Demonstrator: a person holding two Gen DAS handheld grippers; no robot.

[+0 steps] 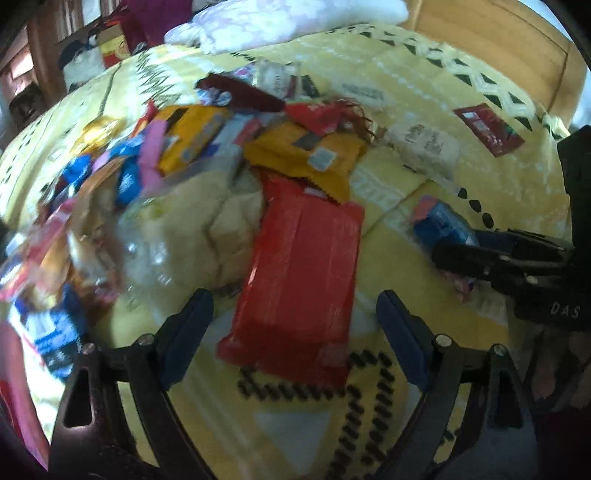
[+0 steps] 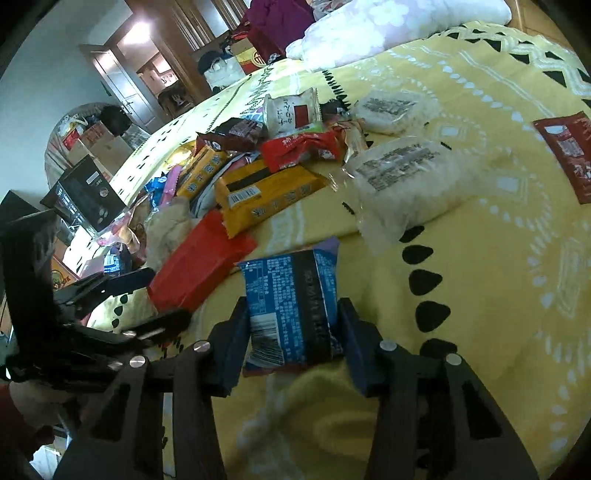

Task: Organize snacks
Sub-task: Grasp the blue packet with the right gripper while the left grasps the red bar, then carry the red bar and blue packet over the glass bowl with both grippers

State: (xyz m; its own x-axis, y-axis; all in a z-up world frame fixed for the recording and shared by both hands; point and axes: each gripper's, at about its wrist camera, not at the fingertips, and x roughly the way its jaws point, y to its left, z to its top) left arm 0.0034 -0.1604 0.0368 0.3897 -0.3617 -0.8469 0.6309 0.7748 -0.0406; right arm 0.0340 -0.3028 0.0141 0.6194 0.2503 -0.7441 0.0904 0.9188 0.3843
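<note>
A pile of snack packets lies on a yellow patterned bedspread (image 1: 406,177). A long red packet (image 1: 299,273) lies just ahead of my open left gripper (image 1: 295,328), its near end between the fingers, not touched. My right gripper (image 2: 293,343) is shut on a blue packet (image 2: 291,306); it also shows at the right of the left wrist view (image 1: 443,225). Orange packets (image 2: 266,195) and a small red packet (image 2: 299,147) lie in the pile behind. Two clear bags of white snacks (image 2: 402,177) lie to the right.
A dark red sachet (image 2: 569,155) lies alone at the far right of the bed. White pillows (image 2: 388,26) sit at the head. Boxes and bags (image 2: 88,195) stand on the floor beyond the bed's left edge. The left gripper shows at the left of the right wrist view (image 2: 140,299).
</note>
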